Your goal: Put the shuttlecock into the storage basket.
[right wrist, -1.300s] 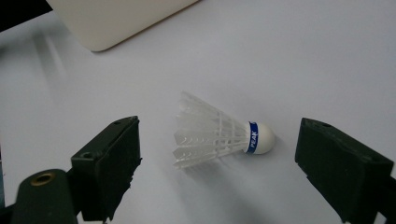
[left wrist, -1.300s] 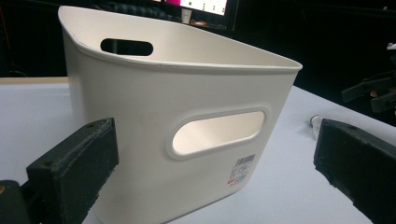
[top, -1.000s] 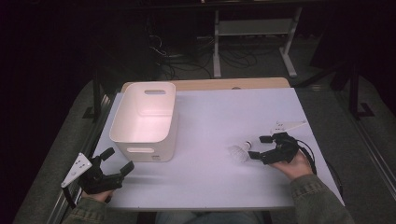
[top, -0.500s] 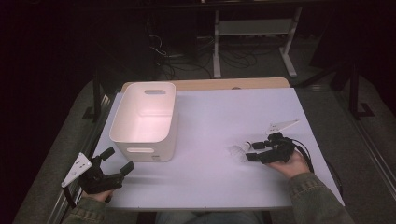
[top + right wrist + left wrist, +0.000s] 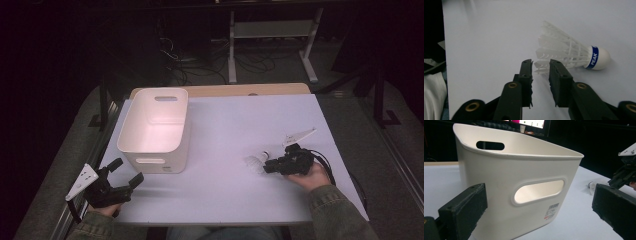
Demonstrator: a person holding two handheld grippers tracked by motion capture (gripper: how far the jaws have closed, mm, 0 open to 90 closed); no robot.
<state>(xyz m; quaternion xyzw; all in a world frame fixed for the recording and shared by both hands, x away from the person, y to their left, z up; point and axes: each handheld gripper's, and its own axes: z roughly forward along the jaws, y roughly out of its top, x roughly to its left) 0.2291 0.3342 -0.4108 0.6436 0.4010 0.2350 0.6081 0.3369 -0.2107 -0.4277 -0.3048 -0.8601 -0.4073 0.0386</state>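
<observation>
One shuttlecock (image 5: 571, 57), one bin (image 5: 156, 129), two grippers, possibly nothing else.

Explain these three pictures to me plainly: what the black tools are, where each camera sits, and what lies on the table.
A person holds a two-jaw hand tool in each hand. The high view looks down on the white table; the other two cameras ride on the tools. The left gripper waits open before a white basket. The right gripper points at a white shuttlecock lying on its side, with a blue band reading PEAK. Its jaws have just been closing, and an edge of the feather skirt sits between the tips; whether they pinch it I cannot tell.
</observation>
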